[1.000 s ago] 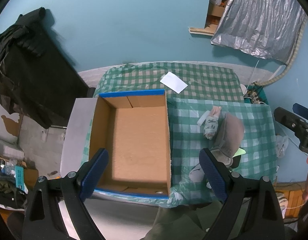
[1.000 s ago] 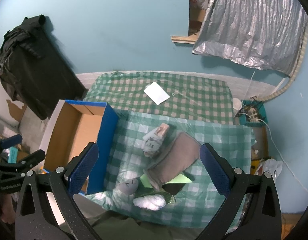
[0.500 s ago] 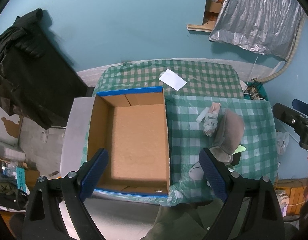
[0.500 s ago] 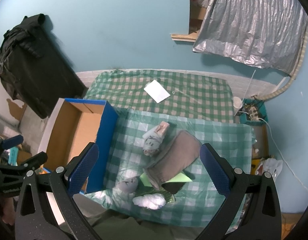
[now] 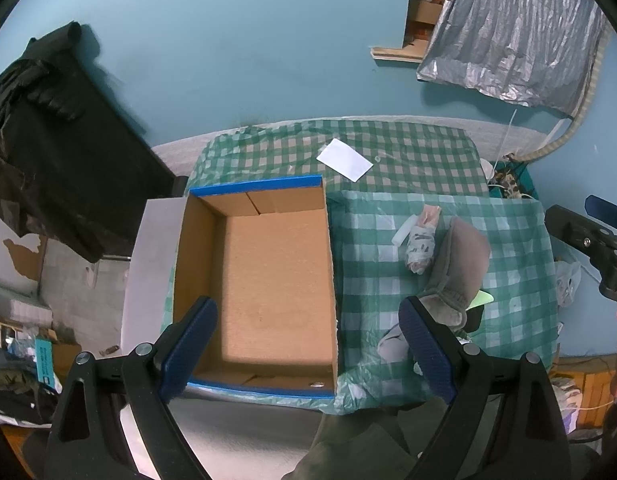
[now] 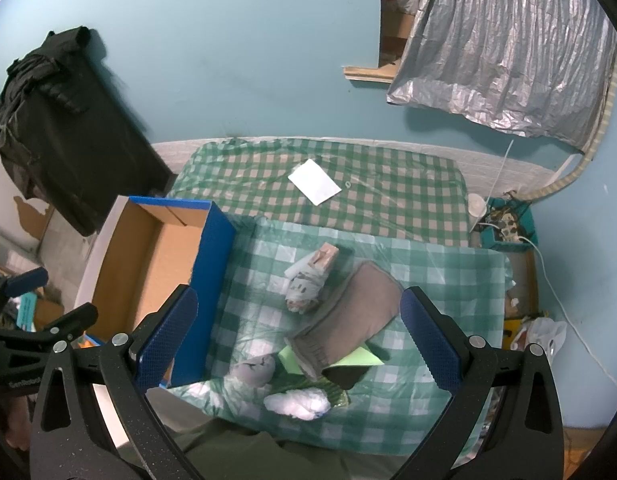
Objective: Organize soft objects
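An open cardboard box (image 5: 268, 276) with blue outer walls sits on the left of the green checked tablecloth (image 5: 508, 248); it also shows in the right wrist view (image 6: 148, 264). Right of it lie a folded grey cloth (image 6: 348, 320), a rolled white patterned sock (image 6: 306, 286), a small grey plush (image 6: 254, 370), a white fluffy item (image 6: 296, 402) and a light green sheet (image 6: 360, 358). My left gripper (image 5: 308, 352) is open high above the box. My right gripper (image 6: 296, 340) is open high above the soft items.
A white card (image 6: 314, 182) lies on the far part of the table. A black garment (image 6: 40, 128) hangs at left. Silver foil (image 6: 500, 48) hangs on the blue wall at right. A teal basket with cables (image 6: 504, 220) stands past the table's right edge.
Both grippers have shifted only slightly; the view drifts a little. Nothing on the table has moved, and both grippers stay open.
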### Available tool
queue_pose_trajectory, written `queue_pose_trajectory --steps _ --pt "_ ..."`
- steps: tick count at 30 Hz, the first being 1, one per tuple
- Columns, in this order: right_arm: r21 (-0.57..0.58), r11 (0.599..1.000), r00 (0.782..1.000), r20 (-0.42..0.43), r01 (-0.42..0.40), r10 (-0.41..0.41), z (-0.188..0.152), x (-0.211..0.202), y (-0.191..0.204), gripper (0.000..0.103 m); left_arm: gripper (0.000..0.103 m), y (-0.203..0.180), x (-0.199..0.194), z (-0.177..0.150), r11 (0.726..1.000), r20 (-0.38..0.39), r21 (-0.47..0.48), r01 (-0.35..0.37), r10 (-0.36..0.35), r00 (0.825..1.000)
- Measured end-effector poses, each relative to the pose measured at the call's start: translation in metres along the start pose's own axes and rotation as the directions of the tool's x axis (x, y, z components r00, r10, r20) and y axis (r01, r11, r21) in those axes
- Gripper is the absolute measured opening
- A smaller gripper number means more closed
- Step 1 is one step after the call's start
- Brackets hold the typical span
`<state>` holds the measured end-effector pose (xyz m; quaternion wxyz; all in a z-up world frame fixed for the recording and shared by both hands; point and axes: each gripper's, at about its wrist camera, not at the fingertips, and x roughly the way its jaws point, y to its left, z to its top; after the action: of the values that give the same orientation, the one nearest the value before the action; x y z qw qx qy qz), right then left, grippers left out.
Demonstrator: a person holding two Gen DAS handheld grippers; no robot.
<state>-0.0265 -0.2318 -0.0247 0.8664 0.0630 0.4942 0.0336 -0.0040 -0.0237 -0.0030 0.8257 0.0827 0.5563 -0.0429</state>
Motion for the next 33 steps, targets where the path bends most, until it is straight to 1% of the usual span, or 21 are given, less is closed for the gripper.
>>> queue_pose_trajectory --steps 16,25,33 --pt "0.003 1.0 1.0 -0.007 -0.001 0.001 -0.001 0.004 -0.002 0.101 0.093 -0.014 0.003 0.001 0.999 -0.005 0.028 -0.017 0.017 1.0" --pt "0.008 1.0 1.0 -0.019 0.002 -0.002 -0.006 0.005 -0.015 0.101 0.093 -0.018 0.004 0.001 0.999 -0.011 0.037 -0.017 0.017 1.0" --pt "0.019 1.0 0.999 -0.043 0.002 -0.001 -0.003 0.006 -0.026 0.101 0.093 -0.026 0.009 0.004 0.999 -0.025 0.041 -0.005 0.006 1.0"
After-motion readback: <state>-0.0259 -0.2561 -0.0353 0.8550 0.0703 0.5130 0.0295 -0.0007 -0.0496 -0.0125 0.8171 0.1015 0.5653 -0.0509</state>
